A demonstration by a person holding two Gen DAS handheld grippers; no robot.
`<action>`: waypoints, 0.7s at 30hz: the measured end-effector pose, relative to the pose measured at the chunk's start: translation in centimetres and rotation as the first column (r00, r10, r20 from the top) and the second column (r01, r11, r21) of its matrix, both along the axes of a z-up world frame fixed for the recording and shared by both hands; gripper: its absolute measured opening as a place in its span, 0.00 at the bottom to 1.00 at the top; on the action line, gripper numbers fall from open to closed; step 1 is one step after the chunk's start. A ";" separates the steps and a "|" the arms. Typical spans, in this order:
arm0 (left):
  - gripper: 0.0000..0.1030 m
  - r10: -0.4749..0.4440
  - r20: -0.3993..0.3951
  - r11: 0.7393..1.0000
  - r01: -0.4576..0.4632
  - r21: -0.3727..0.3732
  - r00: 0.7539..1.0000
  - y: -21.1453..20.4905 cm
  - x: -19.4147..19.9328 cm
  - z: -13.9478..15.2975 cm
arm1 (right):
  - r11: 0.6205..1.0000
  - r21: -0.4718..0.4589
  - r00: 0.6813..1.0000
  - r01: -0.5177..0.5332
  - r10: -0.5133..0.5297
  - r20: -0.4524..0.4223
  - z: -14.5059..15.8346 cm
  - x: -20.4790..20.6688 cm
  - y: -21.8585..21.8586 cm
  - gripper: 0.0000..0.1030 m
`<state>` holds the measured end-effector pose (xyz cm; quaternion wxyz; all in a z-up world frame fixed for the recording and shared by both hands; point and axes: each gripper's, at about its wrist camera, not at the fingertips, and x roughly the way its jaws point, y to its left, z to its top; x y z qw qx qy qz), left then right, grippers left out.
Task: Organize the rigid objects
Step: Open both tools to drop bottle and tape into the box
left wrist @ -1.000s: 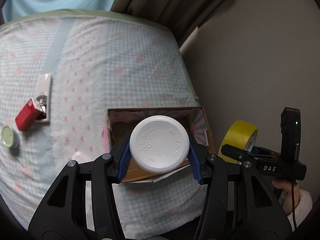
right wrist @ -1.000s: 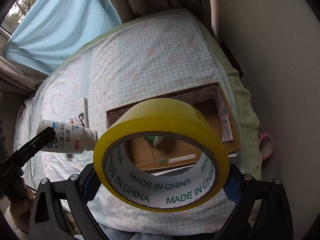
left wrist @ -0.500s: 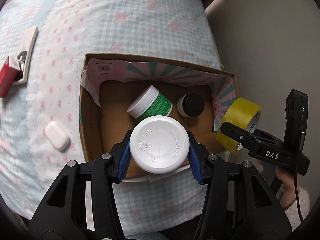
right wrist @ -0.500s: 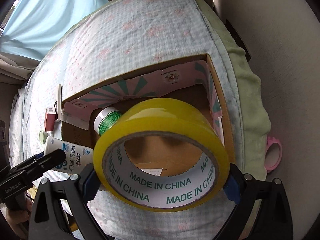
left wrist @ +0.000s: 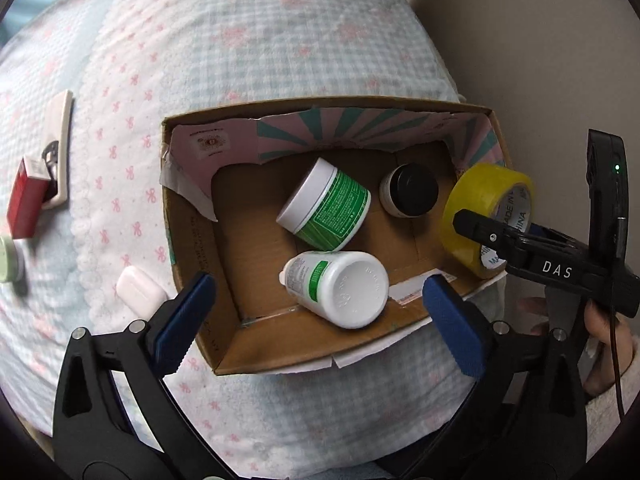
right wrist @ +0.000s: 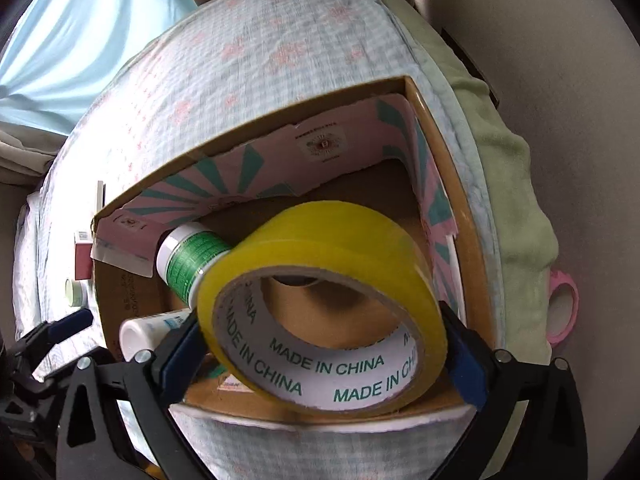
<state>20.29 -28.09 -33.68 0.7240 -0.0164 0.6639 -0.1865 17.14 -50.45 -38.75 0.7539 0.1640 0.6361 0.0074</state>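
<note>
From the left wrist, the left gripper (left wrist: 316,304) has just spread its jaws wide, and the white bottle (left wrist: 340,288) lies free between them on the floor of the box (left wrist: 328,106), beside a green jar (left wrist: 328,212) and a dark-lidded jar (left wrist: 410,196). From the right wrist, the right gripper (right wrist: 320,360) has just been opening. The tape (right wrist: 320,328) sits tilted between its pads over the box's near right corner, and whether they still touch it cannot be told.

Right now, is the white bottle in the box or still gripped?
In the box: white bottle lies on the cardboard box floor, left gripper open around it.
</note>
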 end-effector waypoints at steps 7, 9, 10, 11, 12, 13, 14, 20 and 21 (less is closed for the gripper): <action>1.00 0.003 -0.013 1.000 -0.004 -0.009 1.000 1.5 -1.1 0.8 | 0.998 -0.036 0.993 0.052 -0.048 0.105 2.1 -1.0 -0.8 1.00; 1.00 0.018 -0.005 1.000 -0.018 -0.021 1.000 2.0 -1.1 1.5 | 0.998 -0.059 0.997 -0.003 0.008 0.079 2.2 -0.7 -0.4 1.00; 1.00 0.025 0.002 0.999 -0.025 -0.024 1.000 2.3 -1.0 1.9 | 0.998 -0.069 0.996 -0.009 0.015 0.086 2.5 -0.7 -0.2 1.00; 1.00 0.030 0.010 0.999 -0.030 -0.024 0.999 2.6 -1.1 2.2 | 0.998 -0.063 0.995 -0.006 0.012 0.097 2.6 -0.6 -0.4 1.00; 1.00 0.034 0.019 0.999 -0.034 -0.024 0.999 2.8 -1.1 2.6 | 0.999 -0.048 0.995 -0.002 0.007 0.104 2.8 -0.7 -0.4 1.00; 1.00 0.038 0.027 0.999 -0.037 -0.025 0.999 3.0 -1.1 3.0 | 0.999 -0.037 0.994 0.002 0.001 0.105 3.1 -0.7 -0.4 1.00; 1.00 0.042 0.032 0.999 -0.041 -0.026 0.999 3.2 -1.1 3.2 | 0.999 -0.037 0.995 0.002 0.002 0.103 3.3 -0.7 -0.2 1.00; 1.00 0.066 0.066 0.998 -0.065 -0.020 0.996 4.6 -1.4 4.9 | 1.000 -0.014 0.996 0.004 -0.003 0.086 4.8 -0.3 0.6 1.00; 1.00 0.068 0.076 0.998 -0.067 -0.015 0.995 5.0 -1.5 5.2 | 1.000 -0.006 0.996 0.005 -0.004 0.094 5.1 -0.2 0.7 1.00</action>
